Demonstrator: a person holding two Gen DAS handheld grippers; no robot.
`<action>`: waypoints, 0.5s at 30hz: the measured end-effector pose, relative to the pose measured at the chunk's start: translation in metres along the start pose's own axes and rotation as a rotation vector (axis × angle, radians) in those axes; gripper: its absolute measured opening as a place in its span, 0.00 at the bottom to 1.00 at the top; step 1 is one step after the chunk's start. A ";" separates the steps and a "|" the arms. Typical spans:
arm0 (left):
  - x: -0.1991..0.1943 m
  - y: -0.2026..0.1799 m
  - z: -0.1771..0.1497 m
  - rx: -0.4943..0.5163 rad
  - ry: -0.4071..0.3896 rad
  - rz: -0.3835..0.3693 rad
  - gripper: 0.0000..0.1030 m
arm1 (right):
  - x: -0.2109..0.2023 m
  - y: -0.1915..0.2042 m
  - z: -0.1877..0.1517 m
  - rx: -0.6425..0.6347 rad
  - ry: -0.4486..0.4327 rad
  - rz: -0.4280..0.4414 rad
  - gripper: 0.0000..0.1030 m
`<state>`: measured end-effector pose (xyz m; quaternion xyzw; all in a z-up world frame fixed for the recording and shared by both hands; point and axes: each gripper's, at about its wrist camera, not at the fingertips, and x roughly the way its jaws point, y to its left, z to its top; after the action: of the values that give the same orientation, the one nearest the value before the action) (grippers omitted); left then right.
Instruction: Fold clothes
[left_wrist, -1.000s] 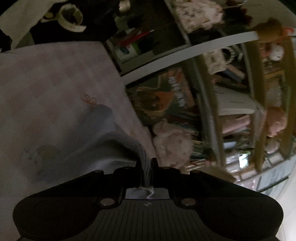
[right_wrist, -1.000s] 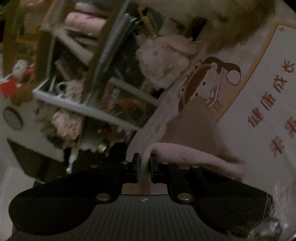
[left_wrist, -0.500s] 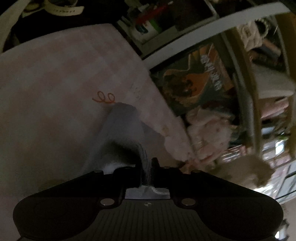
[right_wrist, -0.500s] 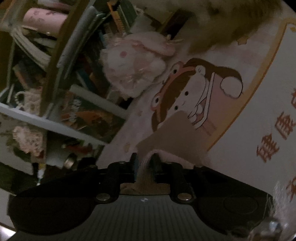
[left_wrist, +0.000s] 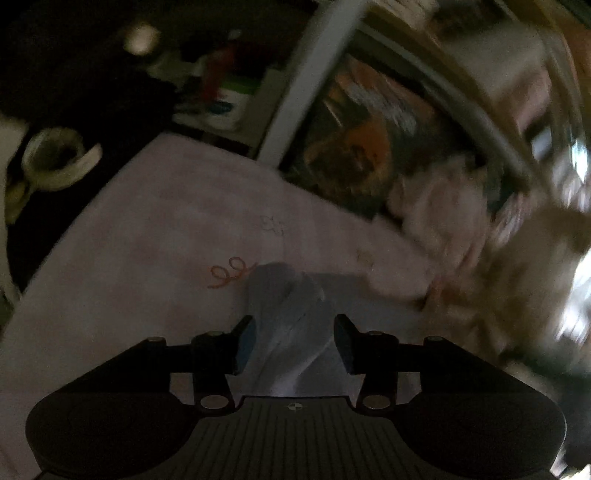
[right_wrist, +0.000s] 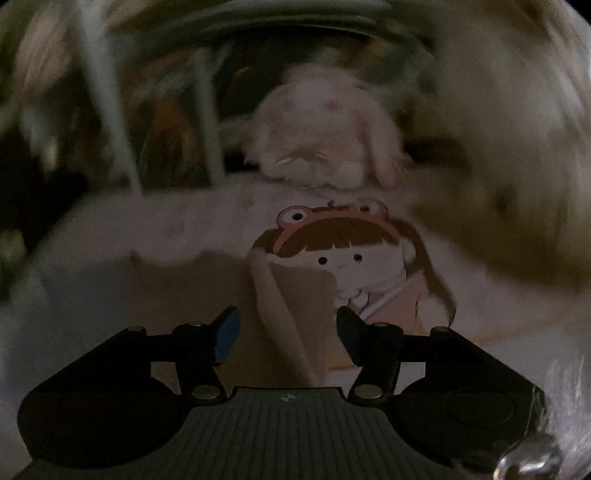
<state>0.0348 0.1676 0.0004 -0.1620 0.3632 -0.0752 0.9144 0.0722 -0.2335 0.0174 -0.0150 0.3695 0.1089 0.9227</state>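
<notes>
A pale blue-grey garment (left_wrist: 288, 310) lies on the pink bed cover (left_wrist: 147, 236) in the left wrist view. My left gripper (left_wrist: 293, 341) is over it with its jaws opening; the cloth runs between the fingers and neither pad presses on it. In the right wrist view a pinkish-beige garment edge (right_wrist: 273, 295) rests on a printed blanket with a cartoon girl in a frog hat (right_wrist: 332, 240). My right gripper (right_wrist: 286, 338) has its jaws opening too, and that fold lies loose between the fingers.
A pink plush toy (right_wrist: 325, 136) sits at the bed's far edge in front of a crowded bookshelf (left_wrist: 388, 129). A large fluffy beige toy (right_wrist: 509, 166) fills the right. A roll of tape (left_wrist: 55, 158) lies in the dark area beyond the bed's left edge.
Both grippers were shut on the garment's edges and have let go, jaws now apart. Both wrists have rolled, so the bed and shelves have swung round in each view.
</notes>
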 end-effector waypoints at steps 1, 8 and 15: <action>0.006 -0.006 -0.002 0.052 -0.004 0.024 0.47 | 0.004 0.007 0.000 -0.051 -0.003 -0.017 0.54; 0.028 -0.013 -0.001 0.140 -0.014 0.035 0.03 | 0.028 -0.003 0.018 0.035 0.055 0.025 0.05; 0.037 0.012 0.007 0.001 -0.002 0.037 0.03 | 0.045 -0.064 0.005 0.502 0.125 0.106 0.08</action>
<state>0.0667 0.1712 -0.0234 -0.1550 0.3650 -0.0583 0.9162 0.1209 -0.2873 -0.0137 0.2269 0.4416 0.0609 0.8659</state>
